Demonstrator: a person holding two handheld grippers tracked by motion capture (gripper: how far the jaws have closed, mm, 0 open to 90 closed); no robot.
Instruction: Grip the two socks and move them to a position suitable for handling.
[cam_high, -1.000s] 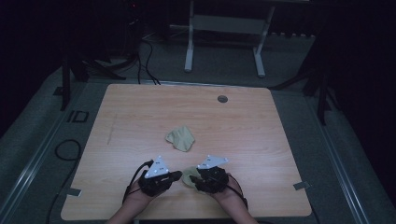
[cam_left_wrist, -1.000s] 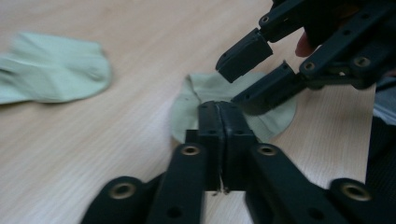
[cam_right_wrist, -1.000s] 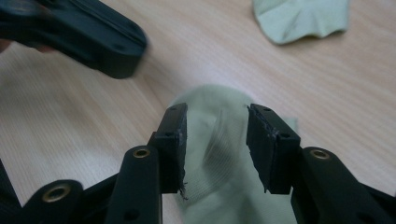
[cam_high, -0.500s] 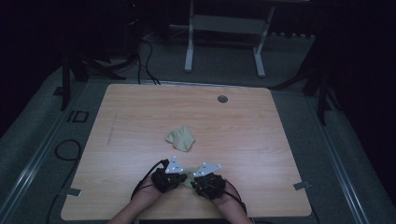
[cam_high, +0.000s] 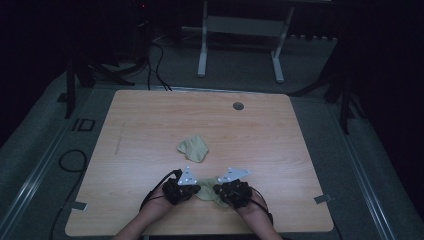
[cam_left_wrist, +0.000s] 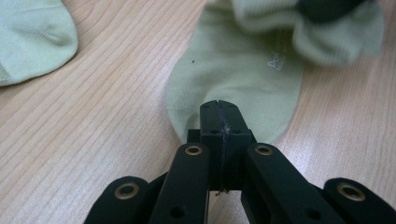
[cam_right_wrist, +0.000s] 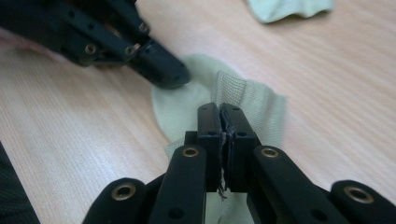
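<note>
A pale green sock (cam_high: 206, 186) lies near the table's front edge between my two grippers. My left gripper (cam_left_wrist: 218, 109) is shut on the sock's (cam_left_wrist: 233, 70) rounded toe end and presses it to the wood. My right gripper (cam_right_wrist: 219, 112) has just been closing and now stands shut on the sock's ribbed cuff (cam_right_wrist: 247, 100), which is bunched up between its jaws. In the high view the left gripper (cam_high: 192, 190) and right gripper (cam_high: 220, 191) face each other across the sock. A second pale green sock (cam_high: 194, 148) lies crumpled at the table's middle.
The wooden table (cam_high: 150, 125) has a round cable hole (cam_high: 238, 106) near its far edge. The second sock (cam_left_wrist: 32, 37) lies just beyond the grippers. A white desk frame (cam_high: 240, 30) and cables stand on the floor behind the table.
The left gripper slid a little right onto the sock and stopped. The right gripper moved in to the sock, then drew slightly back to the right with the cuff.
</note>
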